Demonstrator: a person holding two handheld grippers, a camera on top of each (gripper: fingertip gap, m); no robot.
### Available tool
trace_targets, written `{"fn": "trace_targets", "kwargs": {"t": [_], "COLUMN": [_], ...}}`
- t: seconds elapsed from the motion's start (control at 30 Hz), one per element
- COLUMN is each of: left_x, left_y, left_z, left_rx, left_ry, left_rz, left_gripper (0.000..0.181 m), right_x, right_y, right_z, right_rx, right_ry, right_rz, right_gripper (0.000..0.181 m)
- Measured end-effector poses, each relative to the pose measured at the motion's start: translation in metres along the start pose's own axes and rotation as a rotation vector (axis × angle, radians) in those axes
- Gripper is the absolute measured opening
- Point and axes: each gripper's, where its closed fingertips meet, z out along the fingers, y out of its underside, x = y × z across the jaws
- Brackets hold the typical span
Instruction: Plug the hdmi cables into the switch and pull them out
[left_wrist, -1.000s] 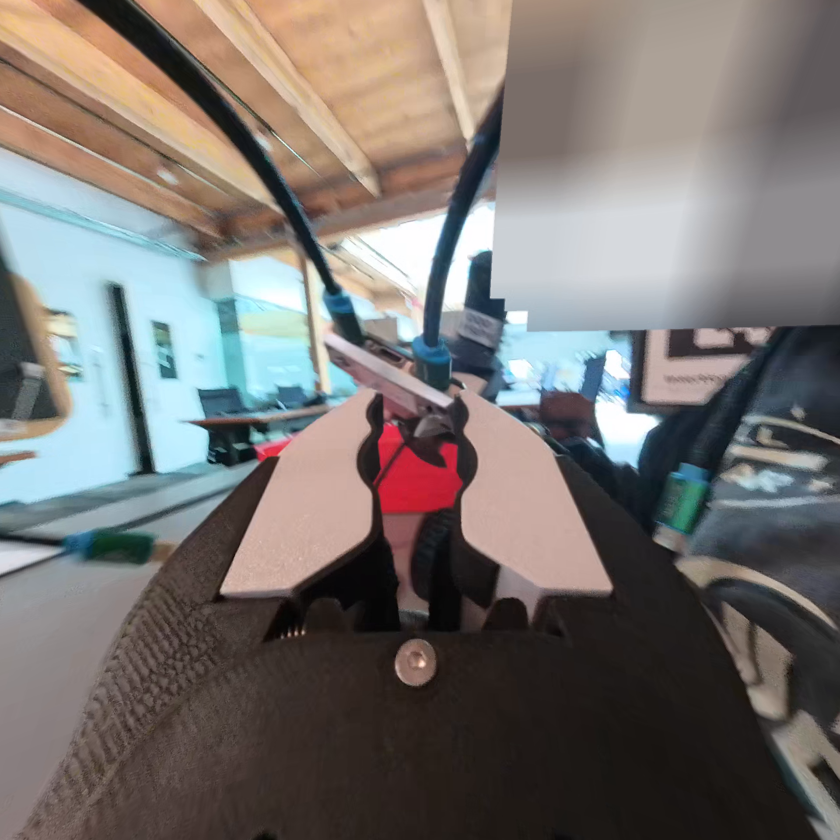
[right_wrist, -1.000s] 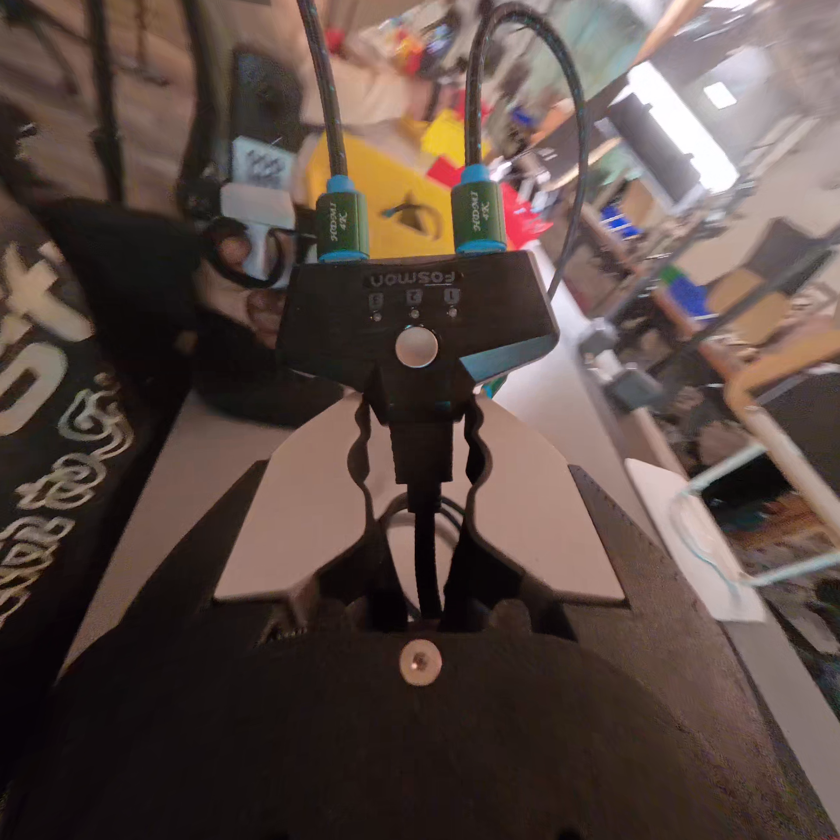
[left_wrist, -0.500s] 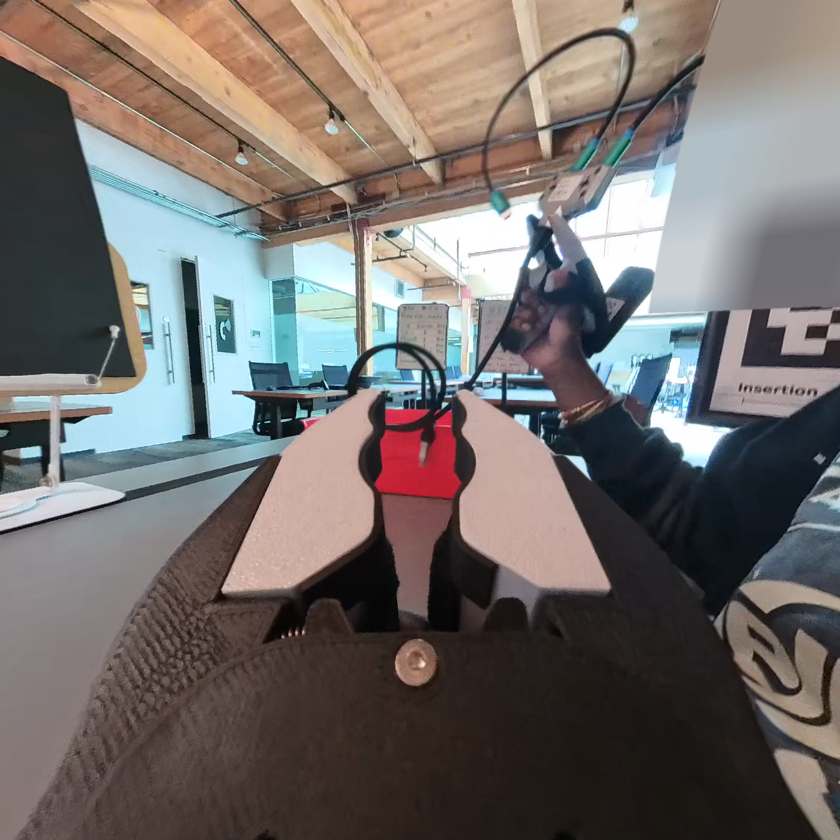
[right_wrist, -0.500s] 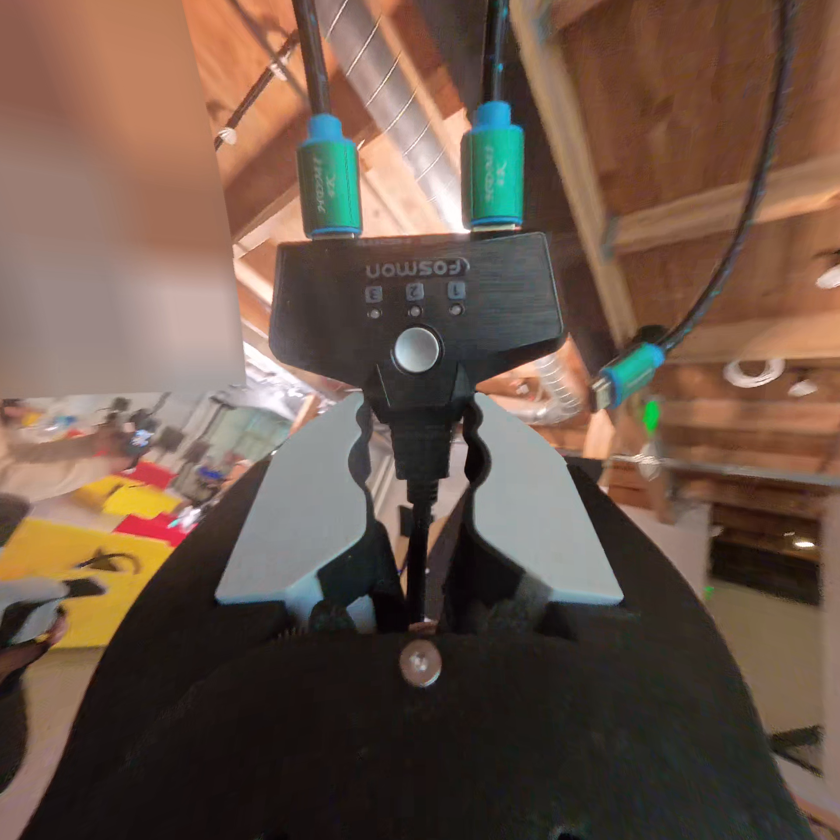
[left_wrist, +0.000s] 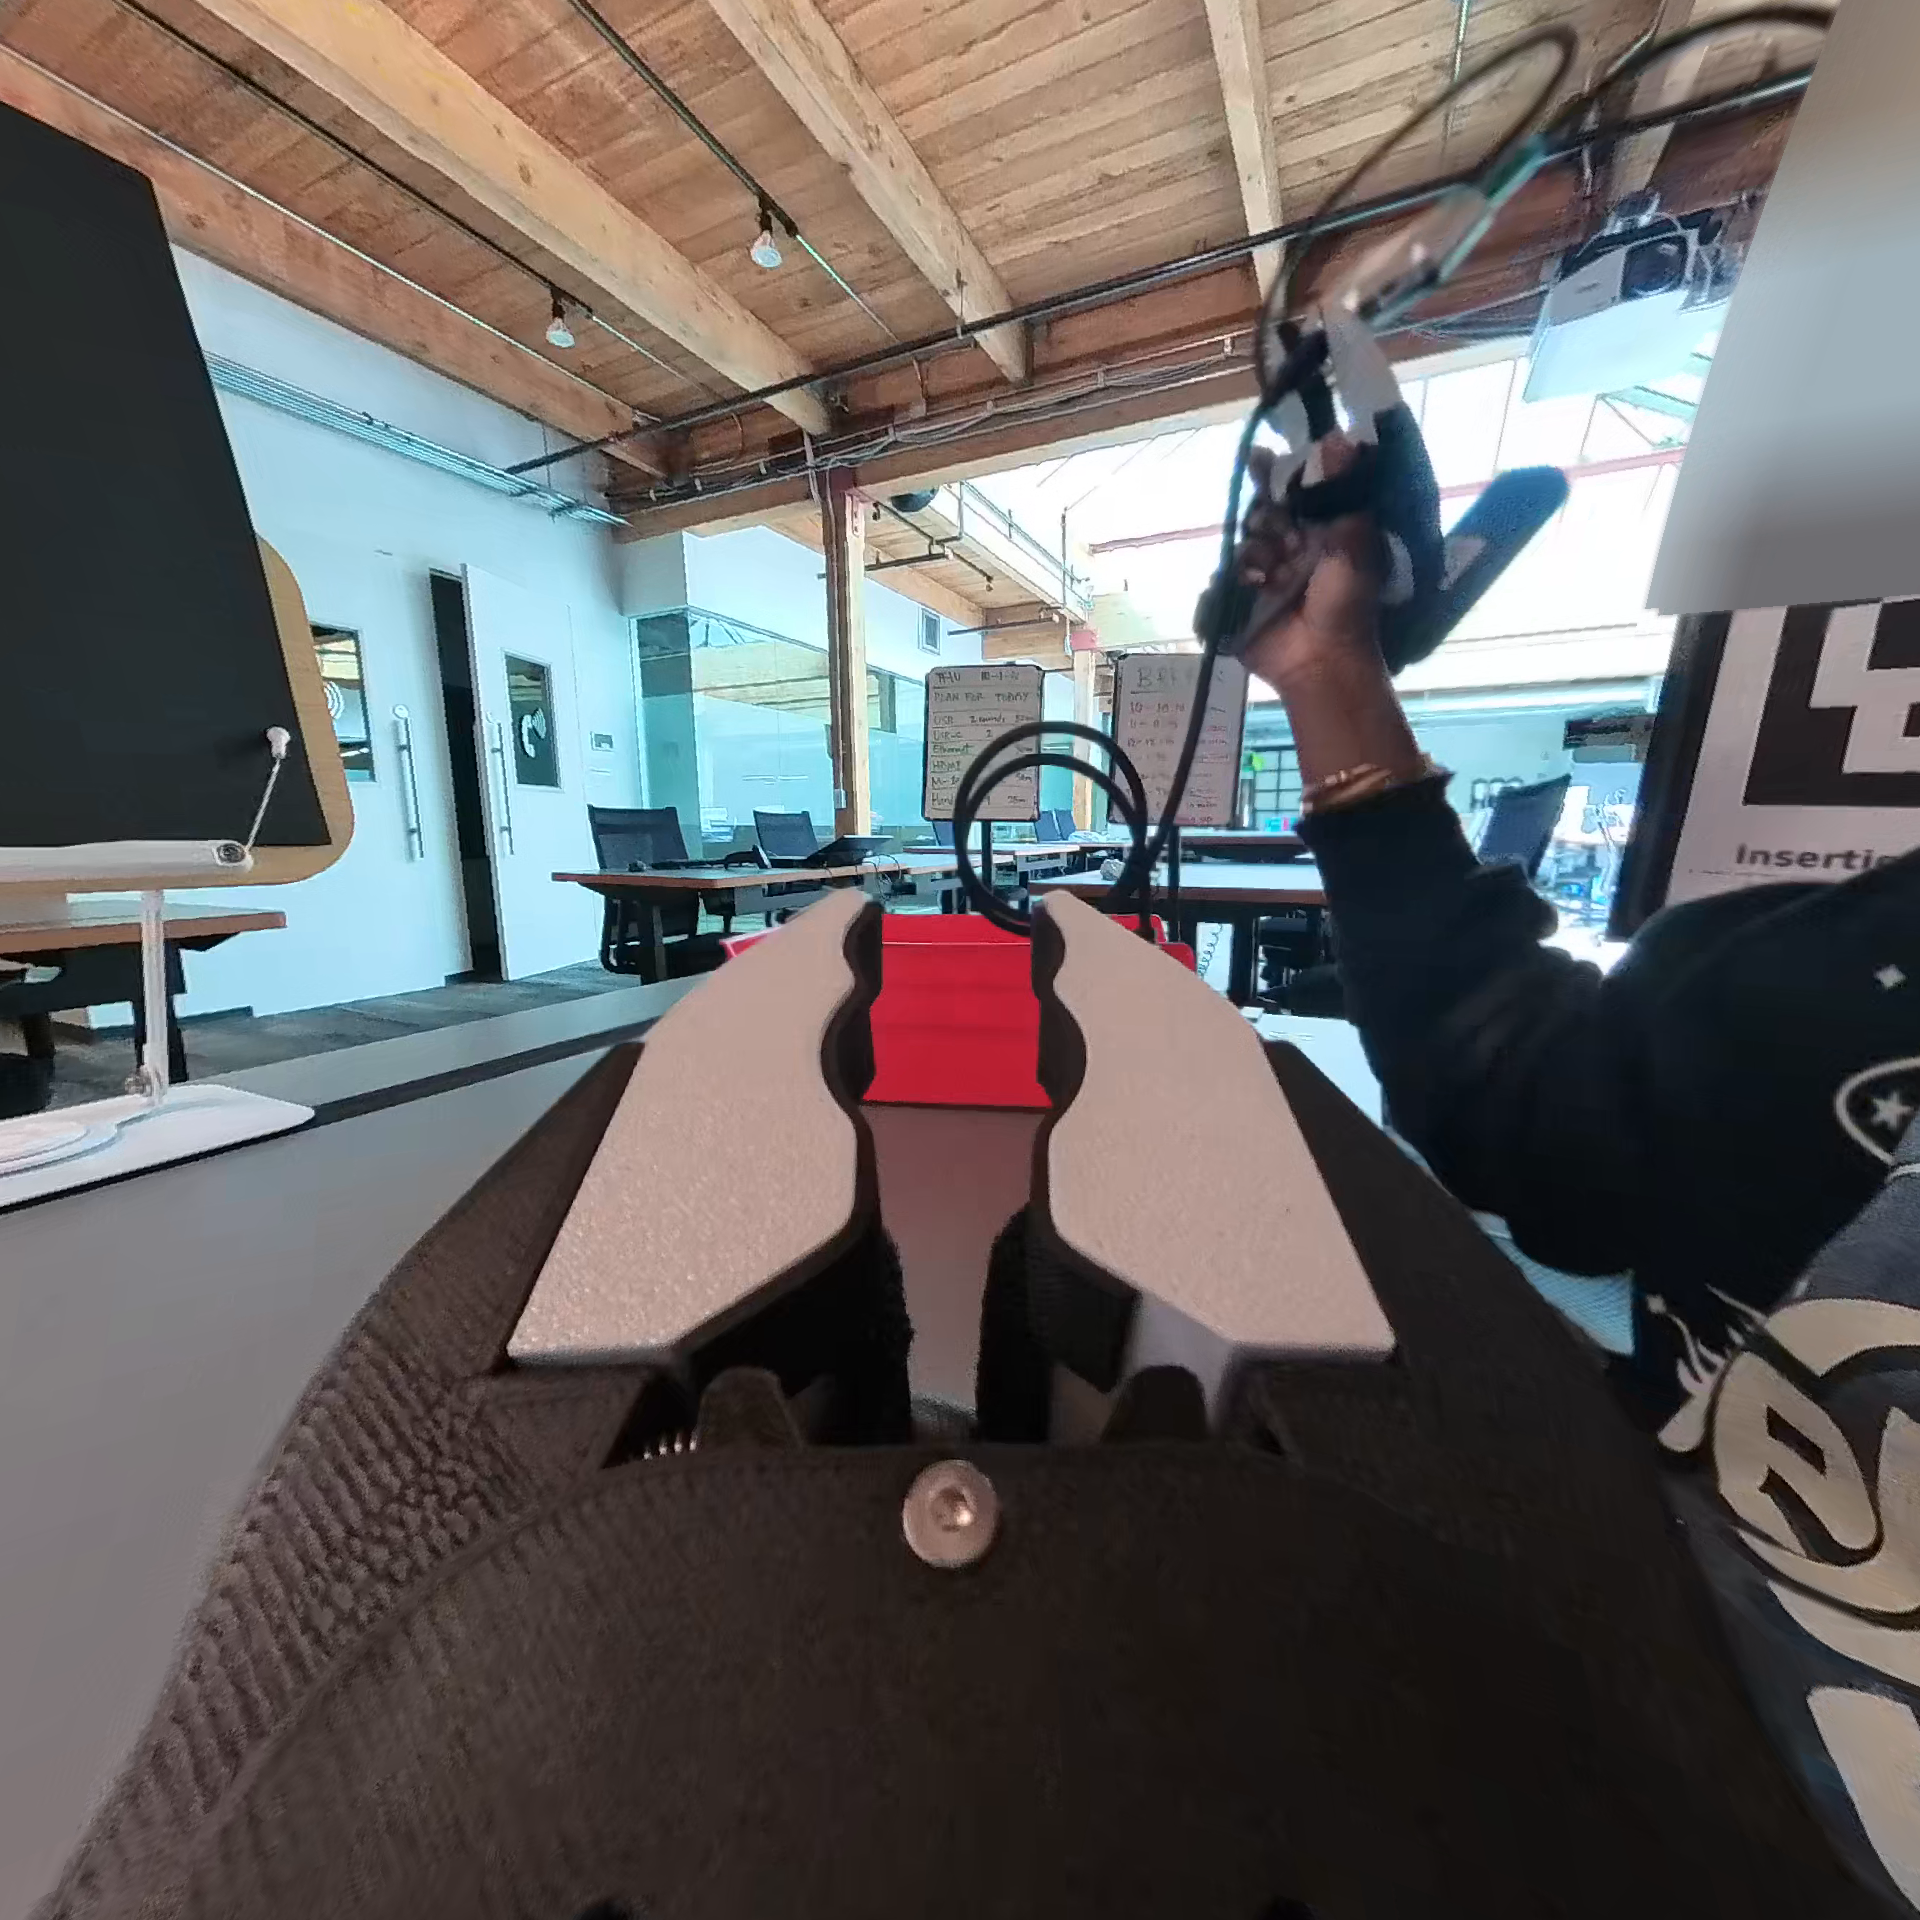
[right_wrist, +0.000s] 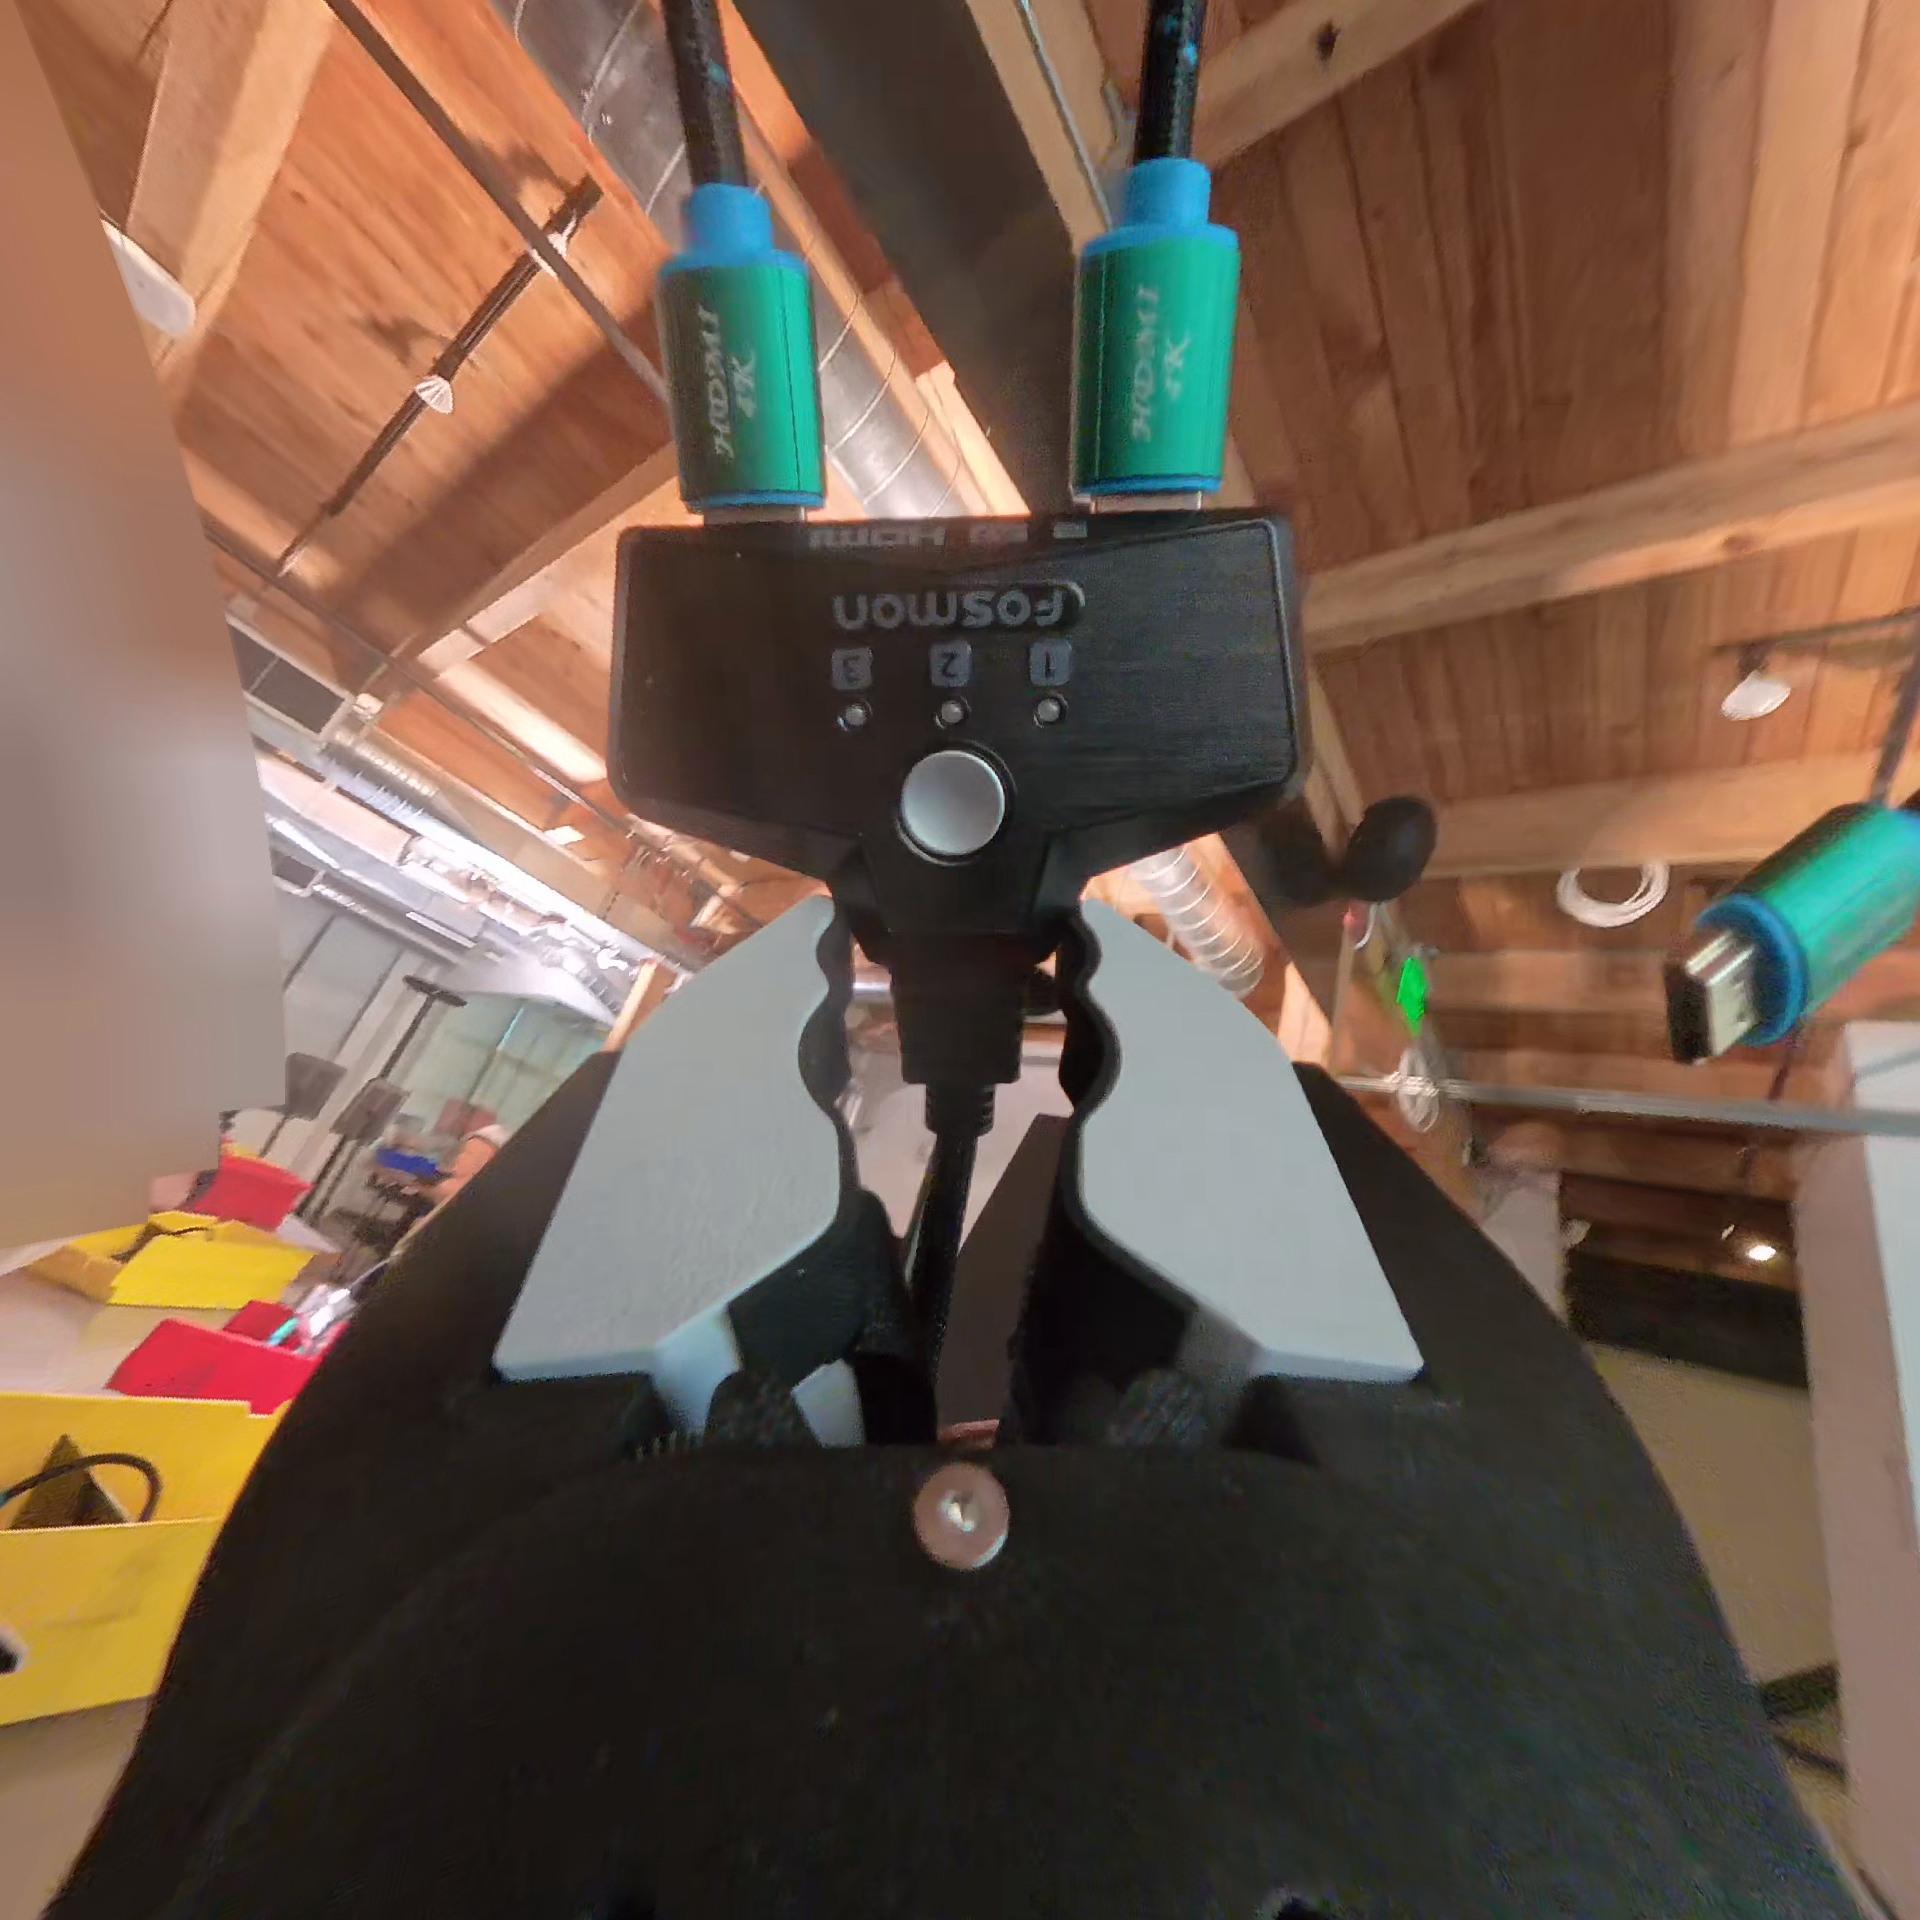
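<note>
Up near the wooden ceiling, the black HDMI switch (right_wrist: 956, 686) sits just ahead of the right gripper (right_wrist: 956, 971), its neck between the jaws, with two green-sleeved HDMI plugs (right_wrist: 740, 374) side by side in its far edge, left and right. A third green-sleeved loose plug (right_wrist: 1808, 935) hangs off to the right, apart from the switch. The left gripper (left_wrist: 951, 940) hovers low over the grey counter (left_wrist: 260, 1299), a red folded stand (left_wrist: 951, 1023) on it beyond the jaws, a white-based display stand (left_wrist: 135, 1127) far left.
</note>
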Motion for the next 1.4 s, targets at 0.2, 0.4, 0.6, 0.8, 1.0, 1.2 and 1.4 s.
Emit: {"fn": "trace_targets", "kwargs": {"t": [0.2, 0.4, 0.6, 0.8, 1.0, 1.2, 1.4], "left_x": [-0.002, -0.002, -0.003, -0.002, -0.002, -0.002, -0.003], "left_y": [-0.001, 0.001, 0.001, 0.001, 0.001, 0.002, 0.003], "left_z": [-0.002, -0.001, -0.001, -0.001, -0.001, -0.001, -0.001], "left_rx": [0.010, 0.001, -0.004, -0.004, -0.004, -0.006, -0.012], "left_ry": [-0.007, -0.008, -0.008, -0.006, -0.007, -0.007, -0.012], "left_rz": [-0.016, -0.013, -0.015, -0.009, -0.014, -0.008, -0.014], "left_gripper": [0.026, 0.026, 0.026, 0.025, 0.025, 0.025, 0.025], "right_x": [0.033, 0.067, 0.038, 0.029, 0.075, 0.096, 0.102], "right_y": [0.000, 0.007, 0.063, 0.083, 0.020, 0.037, 0.090], "right_z": [0.062, 0.077, 0.063, 0.079, 0.100, 0.064, -0.033], "right_rx": [-0.090, 0.040, 0.030, -0.028, 0.045, -0.372, -0.901], "right_ry": [-0.010, 0.110, 0.159, 0.146, 0.211, 0.204, 0.242], "right_rz": [0.135, 0.407, 0.506, 0.426, 0.258, 0.157, -0.004], "right_gripper": [0.038, 0.038, 0.038, 0.038, 0.036, 0.031, 0.000]}}
